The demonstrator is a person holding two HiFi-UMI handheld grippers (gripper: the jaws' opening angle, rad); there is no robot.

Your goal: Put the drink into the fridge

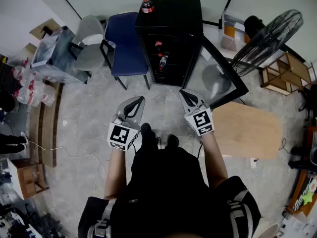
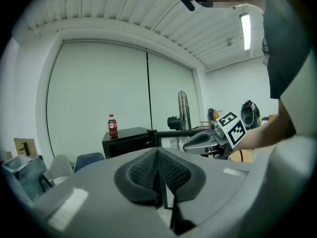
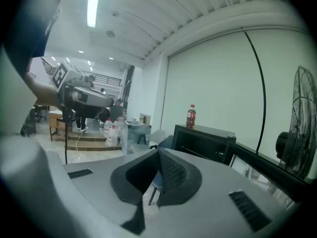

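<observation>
A black fridge [image 1: 173, 19] fills the top centre of the head view, its glass door [image 1: 220, 81] swung wide toward the right. Reddish items, probably bottles, are dimly visible on its shelves. A blue chair [image 1: 126, 43] stands just to its left, a fan [image 1: 270, 38] sits at upper right and a wooden table [image 1: 247, 128] at centre right. Lower in the frame, the left gripper [image 1: 140, 100] and right gripper [image 1: 184, 95] hang side by side above the floor, well short of the fridge. Each has its jaws pressed together on nothing. The drink [image 1: 146, 4], a small bottle with a red cap, red label and dark contents, stands upright at the top left corner of the fridge's roof, untouched. It looks full, so it is likely fairly light yet firm under pressure, with a smooth, round wall that could slip between the pads. Tall and narrow, it would probably tip at a nudge near the cap. The surest hold appears to be across the labelled middle of the body, with the jaws spread first and closed squarely from the side.
</observation>
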